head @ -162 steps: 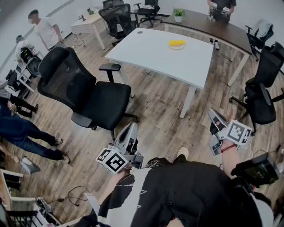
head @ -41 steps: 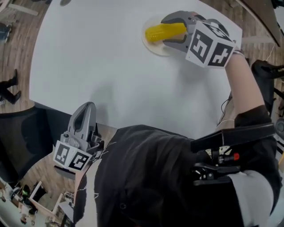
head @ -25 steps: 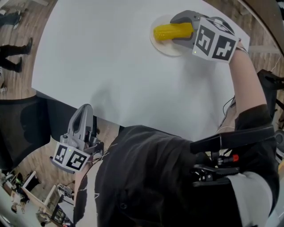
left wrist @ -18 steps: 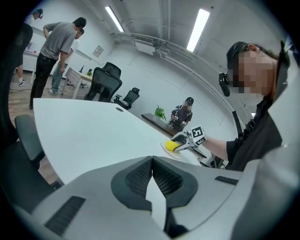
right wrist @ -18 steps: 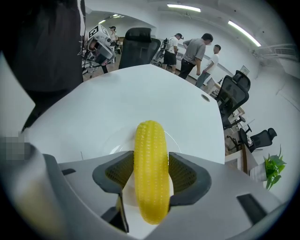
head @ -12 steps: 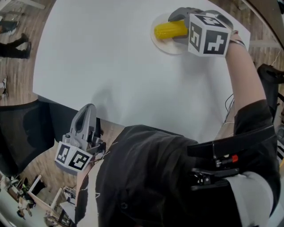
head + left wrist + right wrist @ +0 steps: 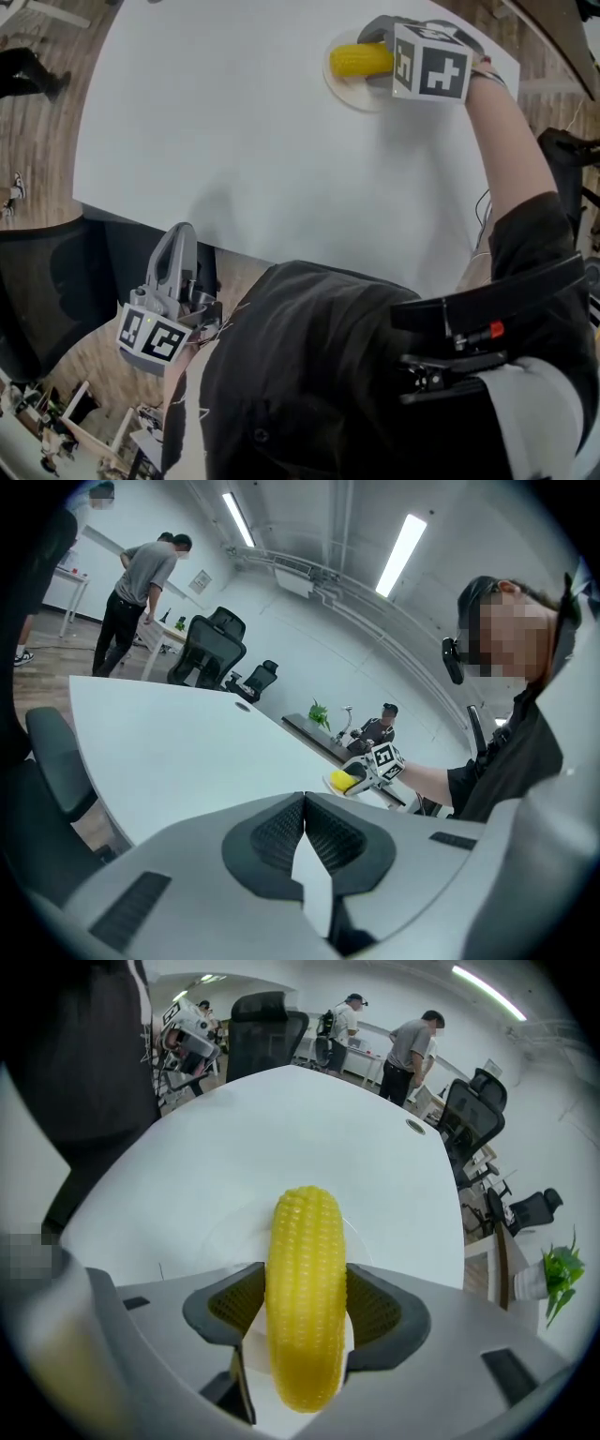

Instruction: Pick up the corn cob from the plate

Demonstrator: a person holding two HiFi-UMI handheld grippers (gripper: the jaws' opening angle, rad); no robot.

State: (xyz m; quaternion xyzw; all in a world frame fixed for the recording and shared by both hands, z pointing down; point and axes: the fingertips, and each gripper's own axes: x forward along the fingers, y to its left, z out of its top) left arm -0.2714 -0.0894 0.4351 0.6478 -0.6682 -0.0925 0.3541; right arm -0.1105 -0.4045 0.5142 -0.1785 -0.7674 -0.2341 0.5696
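Floorboards (image 7: 37,141) show down the far left of the head view, with a dark office chair (image 7: 56,281) below them, tucked by the near edge of the big white table (image 7: 234,141). Next over we've got the left gripper (image 7: 180,232), held low just off that near edge, its marker cube (image 7: 150,337) towards us. Its own view settles it: jaws pinched right together with nothing in them, pointing across the tabletop at the other hand.

Moving right over a lot of bare tabletop, we hit the pale round plate (image 7: 347,91) near the far right corner. The yellow corn cob (image 7: 359,60) lies on its side on that plate, not lifted yet. The right gripper (image 7: 379,56) comes down steeply on it from the right, with our forearm (image 7: 502,141) behind it. In the right gripper view the cob runs lengthwise between the two dark ribbed pads (image 7: 232,1309), one on each flank, and a good part of it pokes out past the tips. Those jaws are opening, so we'd call it a loose straddle rather than a clamp. The pads sit just beside the kernels, and a bit of plate shows through underneath.
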